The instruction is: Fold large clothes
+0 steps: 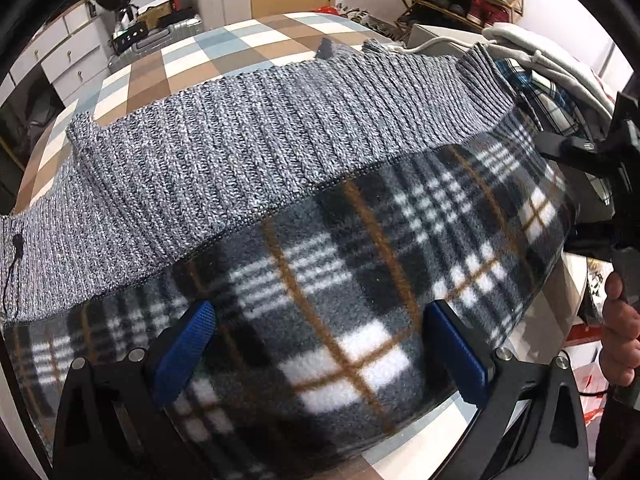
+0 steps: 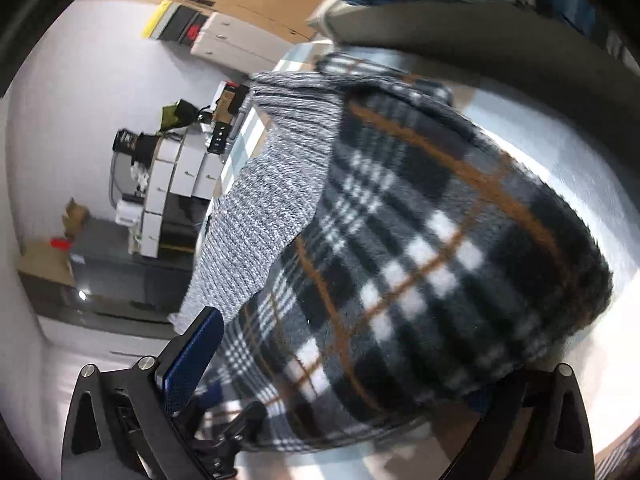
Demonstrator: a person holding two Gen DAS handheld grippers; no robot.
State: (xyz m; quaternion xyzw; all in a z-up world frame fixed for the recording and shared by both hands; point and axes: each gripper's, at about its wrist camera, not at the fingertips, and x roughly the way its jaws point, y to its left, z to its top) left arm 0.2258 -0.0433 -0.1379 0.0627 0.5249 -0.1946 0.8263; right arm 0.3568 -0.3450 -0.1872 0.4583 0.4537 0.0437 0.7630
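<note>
Plaid fleece garment, grey knit lining, no legible writing

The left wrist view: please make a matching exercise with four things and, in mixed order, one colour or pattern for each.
Things:
1. knit part
2. fleece
3. left gripper pads
4. bed cover

Looks:
A. blue
B. brown, white and pale blue checks
C. mottled grey
D. black and white plaid with brown lines

Pairs: 1-C, 2-D, 3-A, 4-B
</note>
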